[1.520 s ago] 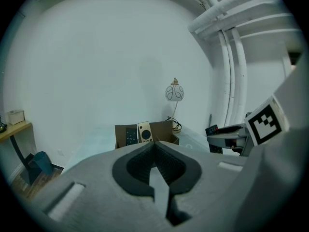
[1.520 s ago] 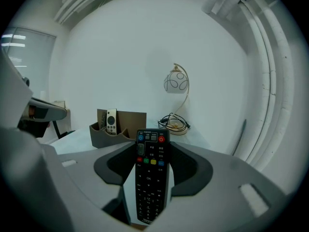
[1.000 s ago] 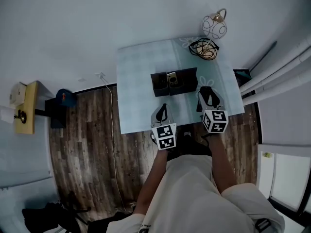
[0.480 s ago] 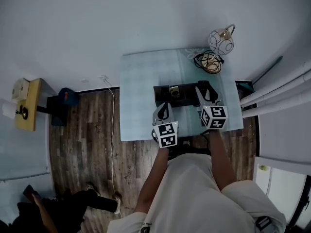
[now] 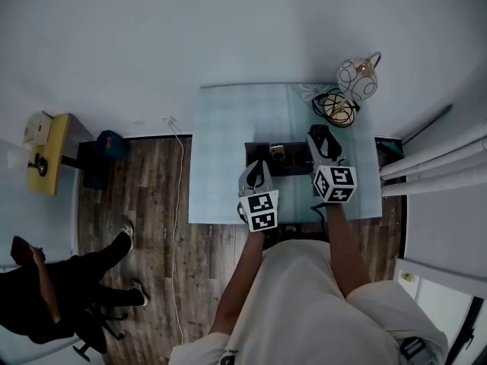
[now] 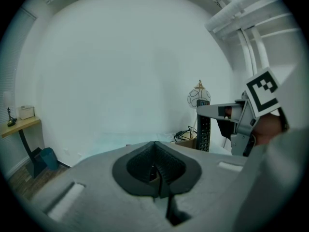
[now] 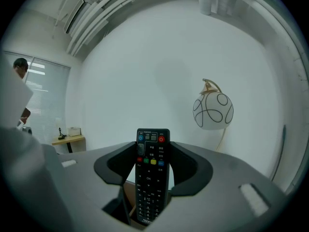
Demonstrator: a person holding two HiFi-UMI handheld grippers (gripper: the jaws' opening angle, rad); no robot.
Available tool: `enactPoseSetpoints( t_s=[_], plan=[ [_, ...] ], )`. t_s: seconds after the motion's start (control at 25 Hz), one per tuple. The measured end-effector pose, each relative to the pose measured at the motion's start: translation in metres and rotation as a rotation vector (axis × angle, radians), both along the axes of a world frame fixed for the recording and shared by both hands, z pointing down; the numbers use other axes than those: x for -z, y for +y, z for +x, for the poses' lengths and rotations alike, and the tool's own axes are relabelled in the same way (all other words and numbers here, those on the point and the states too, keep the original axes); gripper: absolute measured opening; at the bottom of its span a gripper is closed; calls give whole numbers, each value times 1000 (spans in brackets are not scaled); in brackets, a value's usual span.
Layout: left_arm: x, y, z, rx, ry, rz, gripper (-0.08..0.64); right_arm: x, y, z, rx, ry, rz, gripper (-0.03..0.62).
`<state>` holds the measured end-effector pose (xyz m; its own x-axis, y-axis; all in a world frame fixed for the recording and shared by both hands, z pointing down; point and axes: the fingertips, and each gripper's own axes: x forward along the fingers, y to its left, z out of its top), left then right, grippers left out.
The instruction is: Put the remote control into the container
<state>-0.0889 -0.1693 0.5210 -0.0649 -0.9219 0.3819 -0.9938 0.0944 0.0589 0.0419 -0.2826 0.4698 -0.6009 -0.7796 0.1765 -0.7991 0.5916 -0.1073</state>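
Right gripper (image 7: 153, 159) clamps the remote control (image 7: 152, 178) upright near the right end of the container (image 5: 257, 157), and left gripper (image 6: 155, 170) is pinched closed and empty; an off-centre or tilted descent risks the remote's lower end striking the rim and slipping.

The head view looks steeply down from above the person (image 5: 297, 303) onto the pale table (image 5: 228, 150), which fills twelve o'clock, with wooden floor (image 5: 144, 204) at nine. The left gripper view sits close behind its own jaws and looks almost level across the table toward the white wall (image 6: 120, 71); the right gripper (image 6: 203, 114) shows at three o'clock. The right gripper view rides equally close, facing that wall. All three views share the round lamp (image 5: 358, 78).
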Motion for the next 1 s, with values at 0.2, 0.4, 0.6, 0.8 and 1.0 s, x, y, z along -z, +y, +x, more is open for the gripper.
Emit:
enactPoseSetpoints(
  t_s=[0.2, 0.4, 0.6, 0.8, 1.0],
  plan=[
    [-9, -3, -1, 9, -3, -7, 5, -19, 1, -6, 23, -24, -12, 218],
    [-17, -7, 3, 0, -7, -15, 5, -42, 7, -9, 35, 2, -34, 218],
    [-21, -14, 10, -14, -8, -12, 5, -70, 10, -7, 31, 53, -81, 218],
    [-25, -19, 14, -24, -6, -16, 5, -94, 14, -5, 27, 104, -129, 215],
    [-29, -21, 17, -36, -1, -22, 5, -94, 12, -6, 22, 111, -130, 216]
  ],
)
